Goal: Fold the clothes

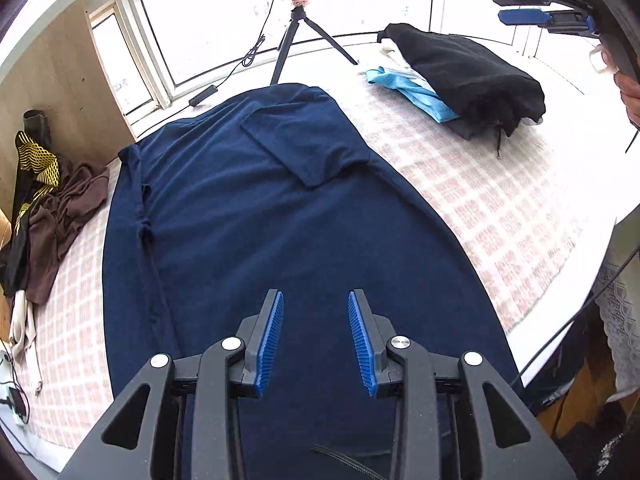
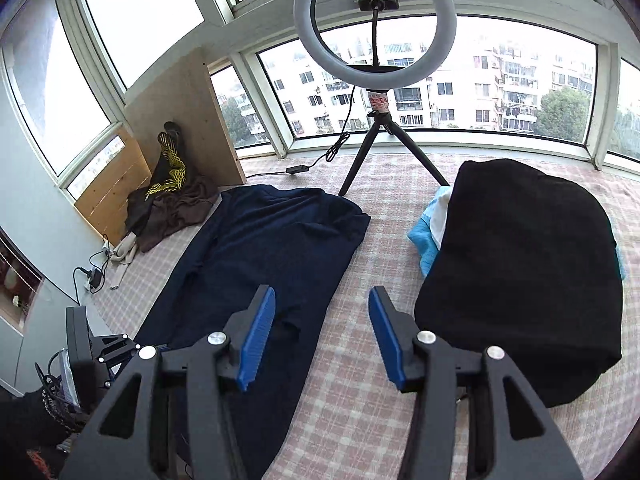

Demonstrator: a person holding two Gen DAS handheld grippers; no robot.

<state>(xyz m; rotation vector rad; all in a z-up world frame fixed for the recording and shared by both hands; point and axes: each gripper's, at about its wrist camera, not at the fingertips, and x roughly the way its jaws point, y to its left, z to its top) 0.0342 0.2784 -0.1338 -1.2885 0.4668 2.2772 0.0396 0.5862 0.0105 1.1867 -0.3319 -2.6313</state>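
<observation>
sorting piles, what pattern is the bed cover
Pink and white plaid bed cover, clearest in the right wrist view.

A bed [image 2: 360, 400] with a pink checked cover carries a navy shirt [image 2: 260, 264] spread flat. Beside it lie a black garment [image 2: 520, 272] atop blue cloth [image 2: 422, 240], a tripod ring light [image 2: 376, 20], and a brown-and-yellow clothes heap [image 2: 168, 204].

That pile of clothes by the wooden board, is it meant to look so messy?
It does stand out. The brown garment and the black-and-yellow one lie crumpled against the wooden board, unfolded, unlike the navy shirt spread flat on the bed.
</observation>
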